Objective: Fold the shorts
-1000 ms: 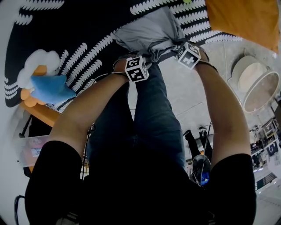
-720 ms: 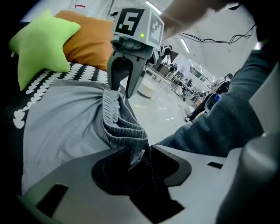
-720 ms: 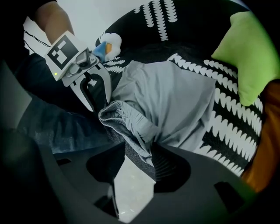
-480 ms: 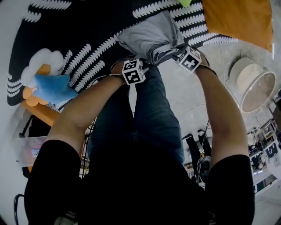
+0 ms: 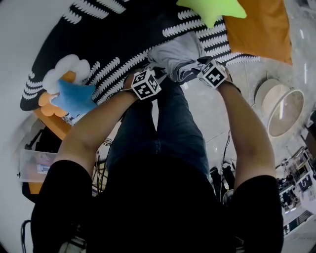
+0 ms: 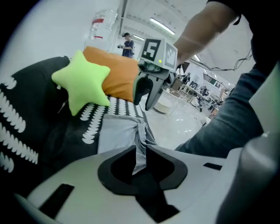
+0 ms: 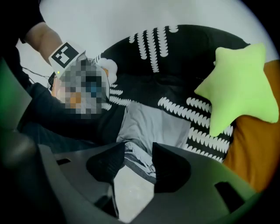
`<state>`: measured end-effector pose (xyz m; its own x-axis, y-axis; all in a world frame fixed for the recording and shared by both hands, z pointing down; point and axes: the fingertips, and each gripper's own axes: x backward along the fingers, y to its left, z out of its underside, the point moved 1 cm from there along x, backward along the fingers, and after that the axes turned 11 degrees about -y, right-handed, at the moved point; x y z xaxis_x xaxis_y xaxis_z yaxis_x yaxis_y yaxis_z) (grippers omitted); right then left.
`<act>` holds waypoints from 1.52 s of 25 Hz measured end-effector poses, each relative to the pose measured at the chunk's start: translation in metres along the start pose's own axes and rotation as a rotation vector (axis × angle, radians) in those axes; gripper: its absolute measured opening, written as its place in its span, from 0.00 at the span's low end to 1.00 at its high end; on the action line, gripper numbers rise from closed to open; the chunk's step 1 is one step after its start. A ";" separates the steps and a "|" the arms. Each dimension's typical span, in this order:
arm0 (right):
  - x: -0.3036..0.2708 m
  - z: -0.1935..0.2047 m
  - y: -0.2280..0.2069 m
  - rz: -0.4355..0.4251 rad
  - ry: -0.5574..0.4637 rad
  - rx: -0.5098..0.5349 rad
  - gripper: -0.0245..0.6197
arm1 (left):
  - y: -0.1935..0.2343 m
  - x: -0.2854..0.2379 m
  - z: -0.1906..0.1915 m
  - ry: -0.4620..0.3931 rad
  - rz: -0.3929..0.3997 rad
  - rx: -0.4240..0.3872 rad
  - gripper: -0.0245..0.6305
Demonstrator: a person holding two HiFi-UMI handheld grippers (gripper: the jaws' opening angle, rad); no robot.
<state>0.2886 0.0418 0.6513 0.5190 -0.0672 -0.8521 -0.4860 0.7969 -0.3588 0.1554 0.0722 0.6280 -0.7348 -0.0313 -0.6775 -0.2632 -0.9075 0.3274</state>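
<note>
The grey shorts [image 5: 175, 57] lie bunched on a black throw with white marks [image 5: 98, 44]. Their near edge with the striped waistband is drawn up toward me. My left gripper [image 5: 150, 74] is at the near left corner. Its jaws have just been closing, and a thin fold of the shorts [image 6: 116, 135] is pinched between the pads of the left gripper [image 6: 140, 159]. My right gripper [image 5: 197, 69] is at the near right corner. Its jaws have just been opening a little and stand wide, and the bunched waistband of the shorts [image 7: 153, 122] fills the gap between the pads of the right gripper [image 7: 139, 159].
A green star cushion [image 5: 212, 10] and an orange cushion [image 5: 261, 24] lie just beyond the shorts. A blue star cushion [image 5: 74, 96] and a white flower cushion [image 5: 64, 74] sit at the left. A round white stand [image 5: 284, 106] is on the pale floor at the right.
Both grippers have risen with the near edge of the shorts. The shorts look more bunched. The green star cushion has come into the head view.
</note>
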 end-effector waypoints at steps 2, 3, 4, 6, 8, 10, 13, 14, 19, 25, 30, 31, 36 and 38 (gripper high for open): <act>0.007 -0.023 -0.001 0.022 -0.047 0.000 0.35 | 0.014 0.025 -0.014 -0.031 -0.054 0.011 0.17; 0.013 -0.033 0.001 0.032 -0.067 -0.007 0.35 | 0.017 0.038 -0.019 -0.042 -0.074 0.016 0.17; 0.019 -0.041 0.006 0.040 -0.082 -0.017 0.35 | 0.019 0.051 -0.024 -0.053 -0.093 0.023 0.17; 0.032 -0.058 0.016 0.053 -0.107 -0.030 0.35 | 0.022 0.078 -0.033 -0.073 -0.132 0.043 0.16; 0.045 -0.079 0.022 0.069 -0.138 -0.025 0.35 | 0.028 0.102 -0.043 -0.090 -0.176 0.058 0.16; 0.060 -0.104 0.025 0.082 -0.181 -0.016 0.35 | 0.032 0.125 -0.055 -0.105 -0.215 0.067 0.16; 0.088 -0.137 0.036 0.086 -0.232 0.024 0.35 | 0.029 0.160 -0.078 -0.150 -0.259 0.089 0.15; 0.099 -0.147 0.041 0.087 -0.243 0.047 0.35 | 0.028 0.172 -0.086 -0.169 -0.273 0.094 0.15; 0.151 -0.206 0.063 0.117 -0.323 0.127 0.35 | 0.020 0.238 -0.113 -0.251 -0.364 0.119 0.14; 0.212 -0.260 0.084 0.168 -0.466 0.120 0.33 | 0.005 0.310 -0.147 -0.369 -0.463 0.175 0.14; 0.265 -0.286 0.109 0.198 -0.566 0.081 0.31 | -0.011 0.361 -0.165 -0.409 -0.522 0.174 0.13; 0.275 -0.291 0.112 0.205 -0.582 0.076 0.31 | -0.013 0.370 -0.167 -0.417 -0.532 0.170 0.13; 0.321 -0.313 0.133 0.215 -0.702 0.038 0.30 | -0.027 0.409 -0.183 -0.466 -0.575 0.150 0.13; 0.339 -0.320 0.144 0.227 -0.744 0.040 0.30 | -0.035 0.422 -0.188 -0.487 -0.582 0.146 0.13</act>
<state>0.1693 -0.0590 0.1891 0.7523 0.5094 -0.4178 -0.6181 0.7652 -0.1802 -0.0275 0.0123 0.2068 -0.6363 0.6522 -0.4121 -0.7461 -0.6561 0.1137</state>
